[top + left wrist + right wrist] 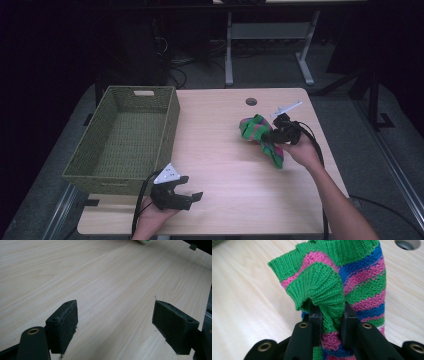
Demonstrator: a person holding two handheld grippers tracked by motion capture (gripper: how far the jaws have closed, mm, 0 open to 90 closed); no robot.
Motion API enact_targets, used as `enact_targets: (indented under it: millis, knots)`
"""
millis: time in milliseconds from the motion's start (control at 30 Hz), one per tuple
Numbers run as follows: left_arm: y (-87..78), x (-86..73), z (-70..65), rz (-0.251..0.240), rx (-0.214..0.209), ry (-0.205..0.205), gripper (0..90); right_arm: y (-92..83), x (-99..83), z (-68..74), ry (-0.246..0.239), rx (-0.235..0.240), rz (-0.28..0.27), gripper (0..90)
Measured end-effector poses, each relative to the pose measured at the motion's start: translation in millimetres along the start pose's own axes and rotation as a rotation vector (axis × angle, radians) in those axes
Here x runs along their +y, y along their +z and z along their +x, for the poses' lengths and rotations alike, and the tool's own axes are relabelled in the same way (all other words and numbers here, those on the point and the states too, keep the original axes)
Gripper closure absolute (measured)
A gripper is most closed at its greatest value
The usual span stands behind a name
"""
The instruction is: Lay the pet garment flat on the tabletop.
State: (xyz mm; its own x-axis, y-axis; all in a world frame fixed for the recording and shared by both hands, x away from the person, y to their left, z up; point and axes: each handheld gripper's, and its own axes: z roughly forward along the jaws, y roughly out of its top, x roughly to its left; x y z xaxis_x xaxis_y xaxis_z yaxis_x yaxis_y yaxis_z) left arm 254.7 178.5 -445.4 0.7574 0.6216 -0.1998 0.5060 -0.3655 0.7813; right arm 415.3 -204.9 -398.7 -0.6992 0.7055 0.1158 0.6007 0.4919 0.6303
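Right gripper [331,315] clenched on bunched striped knit sock [352,277] near table's [225,165] right edge. Left gripper [115,322] released, empty. Soft, light, floppy; best gripped at gathered cuff.

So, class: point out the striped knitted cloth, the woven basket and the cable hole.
striped knitted cloth [362,277], right gripper view, striped body
woven basket [172,120], high view, right wall
cable hole [251,102], high view, centre

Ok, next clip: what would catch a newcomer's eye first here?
The striped knitted cloth, green, pink and blue, stands out against the pale wooden table; the right gripper has it pinched between its jaws at the table's right side. Next comes the empty green woven basket at the table's left edge. The left gripper waits open near the front edge, with nothing between its pads.
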Motion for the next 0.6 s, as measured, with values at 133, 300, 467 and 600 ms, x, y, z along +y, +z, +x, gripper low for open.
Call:
enact_targets:
  millis: [133,300,467,600]
  knots:
    - [0.4,-0.3,-0.9,0.001,-0.001,0.001,20.2,-11.5,0.3,6.1,-0.006,0.032,-0.025,74.6]
    - [0.5,-0.2,-0.3,0.002,-0.006,-0.005,20.2,-23.1,-1.7,15.3,-0.018,0.054,-0.051,74.5]
    - [1.0,-0.2,-1.1,-0.005,-0.004,-0.011,20.2,-38.0,-9.8,31.4,-0.032,0.087,-0.084,74.5]
    - [1.3,0.1,-1.6,-0.007,-0.005,-0.014,20.2,-43.9,-14.2,37.9,-0.032,0.099,-0.101,74.3]
